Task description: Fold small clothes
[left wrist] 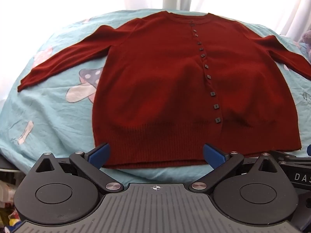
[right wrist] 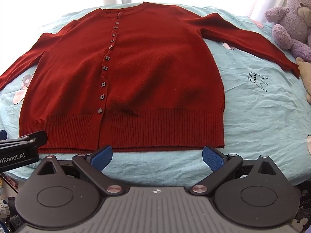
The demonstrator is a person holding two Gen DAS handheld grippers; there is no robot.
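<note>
A dark red buttoned cardigan (left wrist: 165, 81) (right wrist: 136, 73) lies flat and face up on a light blue sheet (left wrist: 48, 112) (right wrist: 262, 112), both sleeves spread out to the sides. A row of dark buttons (left wrist: 209, 76) (right wrist: 106, 68) runs down its front. My left gripper (left wrist: 156, 153) hovers open over the ribbed hem, left of the button row, with nothing between its blue pads (left wrist: 101, 152). My right gripper (right wrist: 157, 154) is open just in front of the hem's right half, blue pads (right wrist: 211, 156) wide apart and holding nothing. The left gripper's body shows at the right wrist view's left edge.
A purple teddy bear (right wrist: 291, 19) sits at the sheet's far right, with a beige soft toy (right wrist: 307, 77) beside the right sleeve's cuff. The sheet has mushroom prints (left wrist: 85, 85) and a crown drawing (right wrist: 257, 80). White curtains hang behind. Clutter lies below the near edge.
</note>
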